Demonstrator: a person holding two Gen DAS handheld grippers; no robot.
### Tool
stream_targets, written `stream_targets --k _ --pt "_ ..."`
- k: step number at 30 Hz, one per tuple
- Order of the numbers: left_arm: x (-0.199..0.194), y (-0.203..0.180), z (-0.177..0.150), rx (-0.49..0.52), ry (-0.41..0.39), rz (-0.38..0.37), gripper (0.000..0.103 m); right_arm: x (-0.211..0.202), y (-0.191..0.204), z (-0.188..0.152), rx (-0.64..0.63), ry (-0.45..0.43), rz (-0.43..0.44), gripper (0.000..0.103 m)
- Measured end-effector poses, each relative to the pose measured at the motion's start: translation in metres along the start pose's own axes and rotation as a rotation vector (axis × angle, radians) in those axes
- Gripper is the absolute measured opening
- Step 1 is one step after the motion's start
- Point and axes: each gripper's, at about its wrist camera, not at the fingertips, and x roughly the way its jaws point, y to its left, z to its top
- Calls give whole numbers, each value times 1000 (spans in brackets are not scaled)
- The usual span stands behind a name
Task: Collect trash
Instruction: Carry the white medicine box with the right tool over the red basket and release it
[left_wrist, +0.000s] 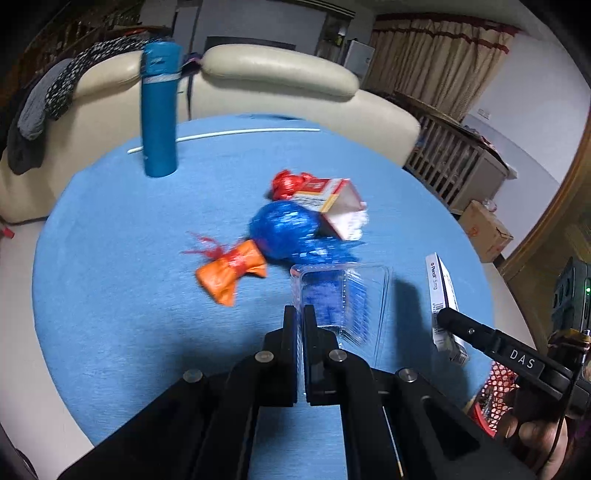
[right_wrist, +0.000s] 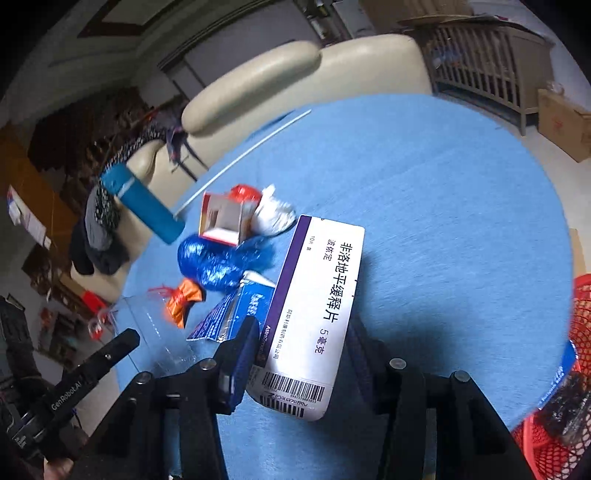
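My left gripper (left_wrist: 300, 314) is shut on the edge of a clear plastic clamshell tray (left_wrist: 343, 295), held just above the blue table. My right gripper (right_wrist: 303, 332) is shut on a white medicine box (right_wrist: 314, 314) with a purple stripe; the box also shows in the left wrist view (left_wrist: 443, 299). Loose trash lies mid-table: a blue crinkled bag (left_wrist: 284, 229), an orange wrapper (left_wrist: 229, 273), a red wrapper (left_wrist: 288, 182) and a small open carton (left_wrist: 332, 203). A blue foil packet (right_wrist: 236, 314) lies by the right gripper.
A red mesh basket (right_wrist: 554, 435) stands at the table's right edge, holding some items. A tall blue bottle (left_wrist: 160, 110) stands at the back left beside a white straw (left_wrist: 229, 134). A cream sofa (left_wrist: 277, 81) lies behind the round blue table (left_wrist: 110, 240).
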Motion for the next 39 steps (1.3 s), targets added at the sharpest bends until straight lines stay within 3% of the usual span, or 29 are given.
stream_targets --k 13,25,39 --pt "-9 -68 2 115 -8 -83 3 -81 -63 -4 116 -155 -43 51" --pt "-12 -162 -3 280 -11 -193 3 -162 -154 -24 254 -277 -173 51" --pt "-7 -254 -20 430 23 -286 3 -198 -227 -46 375 -308 -270 51"
